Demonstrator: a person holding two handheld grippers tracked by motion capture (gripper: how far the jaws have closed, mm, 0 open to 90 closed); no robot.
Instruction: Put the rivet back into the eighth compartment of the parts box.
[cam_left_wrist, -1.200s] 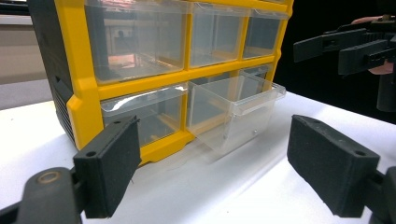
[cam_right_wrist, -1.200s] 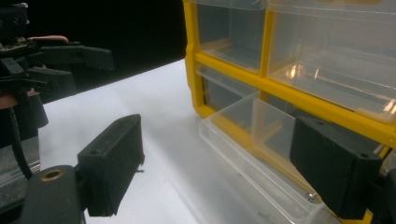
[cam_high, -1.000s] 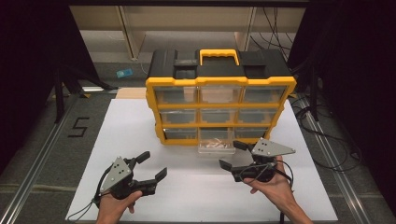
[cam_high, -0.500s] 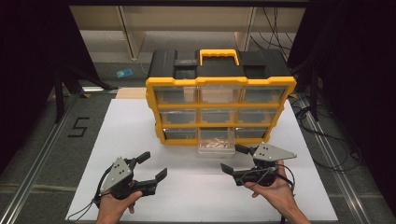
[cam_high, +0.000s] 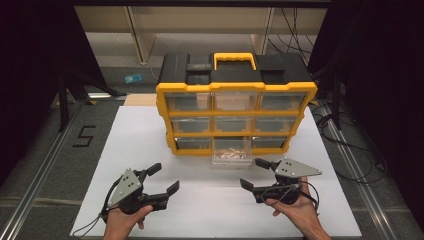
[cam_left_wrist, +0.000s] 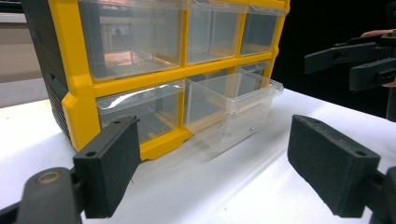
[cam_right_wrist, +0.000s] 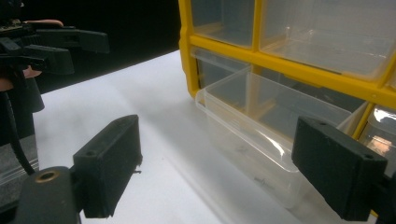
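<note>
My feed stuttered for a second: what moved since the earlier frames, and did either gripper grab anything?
The right gripper eased back toward the person, a little away from the pulled-out clear plastic drawer in the bottom row of the yellow and black drawer organizer. It stays open and took hold of nothing. The left gripper stayed open in place; the drawer and the organizer did not move.

Your organizer has a bright yellow frame and handle with a black top, and its drawers, including the pulled-out drawer, are clear plastic. Your left gripper and right gripper are black with grey plates on top. They sit over a plain white board on a grey floor.
</note>
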